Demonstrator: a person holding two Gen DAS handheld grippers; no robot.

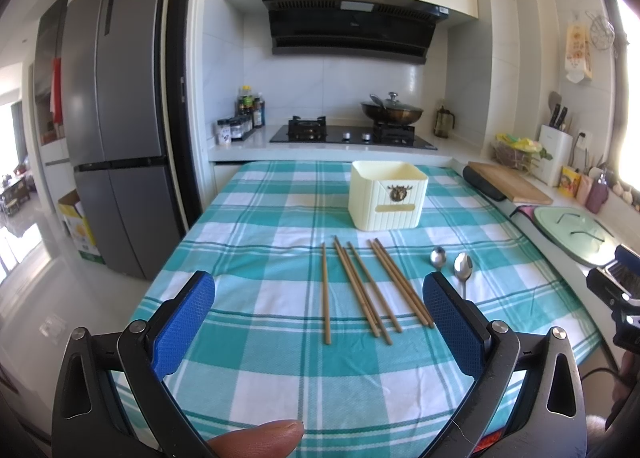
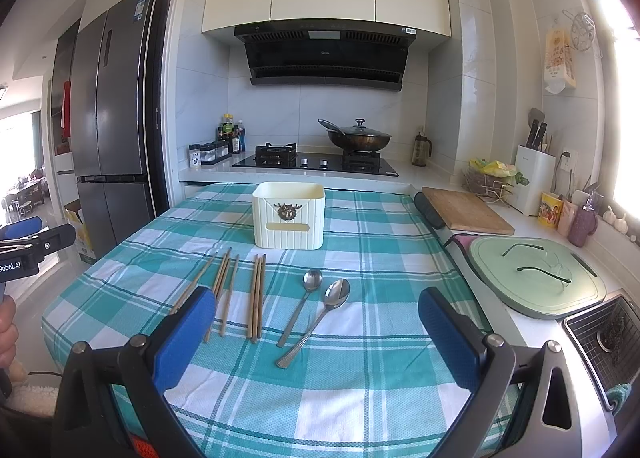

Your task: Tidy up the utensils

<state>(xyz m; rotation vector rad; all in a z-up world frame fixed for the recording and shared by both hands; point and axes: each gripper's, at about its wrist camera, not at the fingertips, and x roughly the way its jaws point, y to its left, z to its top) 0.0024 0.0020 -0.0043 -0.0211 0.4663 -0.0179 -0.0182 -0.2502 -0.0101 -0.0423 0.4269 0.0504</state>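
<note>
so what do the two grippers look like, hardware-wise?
Both match: the left gripper and right gripper each have black angular linkage arms with silver pivot bolts, and blue textured pads on the fingers. White "Robot.AI" lettering marks the left gripper's body in the right wrist view.

The left gripper point(image 1: 318, 300) hovered wide open above the tablecloth's point(image 1: 256, 226) near edge. Chopsticks point(image 1: 370, 290) lay mid-cloth, the cream holder point(image 1: 387, 194) toward its far edge.
</note>
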